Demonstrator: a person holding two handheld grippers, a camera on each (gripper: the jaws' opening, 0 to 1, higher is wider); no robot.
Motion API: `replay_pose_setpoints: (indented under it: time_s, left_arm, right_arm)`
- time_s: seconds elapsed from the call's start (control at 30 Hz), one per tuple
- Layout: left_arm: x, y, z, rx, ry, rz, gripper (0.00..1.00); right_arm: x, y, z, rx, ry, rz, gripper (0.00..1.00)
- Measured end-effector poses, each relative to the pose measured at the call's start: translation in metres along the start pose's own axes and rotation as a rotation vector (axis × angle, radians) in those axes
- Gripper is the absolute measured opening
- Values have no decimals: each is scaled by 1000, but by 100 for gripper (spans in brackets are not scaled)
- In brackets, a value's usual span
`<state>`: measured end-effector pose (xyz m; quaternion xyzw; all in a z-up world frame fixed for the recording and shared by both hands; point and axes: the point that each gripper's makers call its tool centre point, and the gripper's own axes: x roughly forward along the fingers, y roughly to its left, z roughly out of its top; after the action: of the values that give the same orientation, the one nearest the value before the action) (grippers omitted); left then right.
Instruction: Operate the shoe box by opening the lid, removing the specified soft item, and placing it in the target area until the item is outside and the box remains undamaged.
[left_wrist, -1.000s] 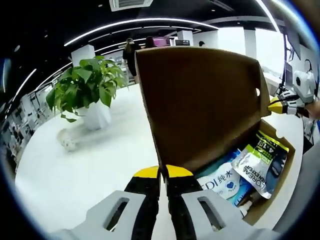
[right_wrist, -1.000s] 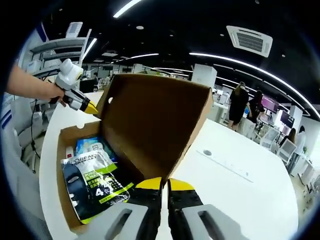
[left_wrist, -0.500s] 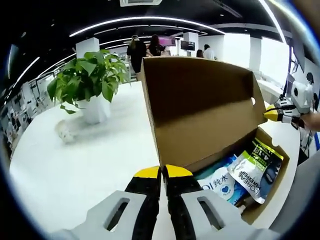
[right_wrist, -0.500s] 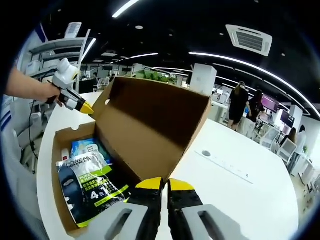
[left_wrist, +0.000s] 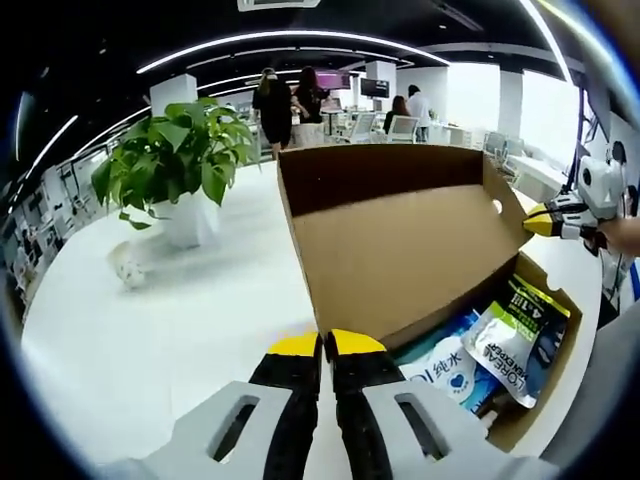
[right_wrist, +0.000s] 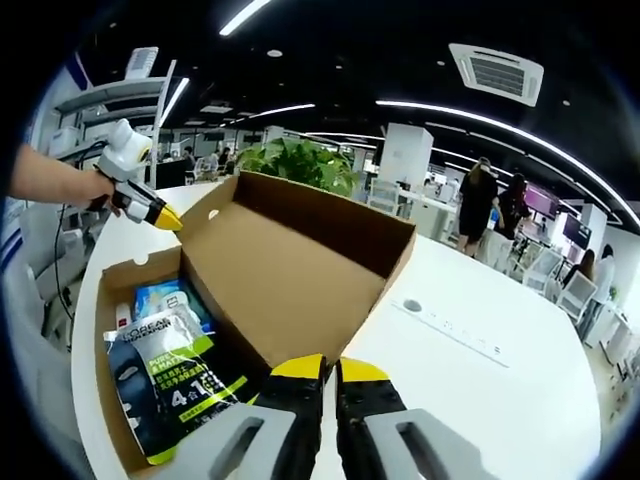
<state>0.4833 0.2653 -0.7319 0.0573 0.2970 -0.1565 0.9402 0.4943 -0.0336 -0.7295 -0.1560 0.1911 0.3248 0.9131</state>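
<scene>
Both grippers' jaws closed on shoe box (left_wrist: 520, 400) lid (left_wrist: 400, 250) corners, lid leaning back; pouches (right_wrist: 180, 385) inside

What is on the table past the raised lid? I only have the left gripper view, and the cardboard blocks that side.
Observer: In the right gripper view, a long flat white strip lies on the table beside the lid, apart from it.
Operator: How does the right tool meet the lid?
Observer: Its own view shows the right tool with jaws closed together at the lid's near corner.
Operator: And mine, seen from outside?
Observer: A hand holds the left tool, its yellow tip at the lid's opposite corner, over the shoe box.
</scene>
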Motion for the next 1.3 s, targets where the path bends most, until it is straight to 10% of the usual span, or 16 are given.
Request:
replay_pose_setpoints:
  time_s: [1.3]
  left_arm:
    - [31,7,-3,-13,62,2,2]
  right_arm:
    - [26,-13,-15,105,58,15,0]
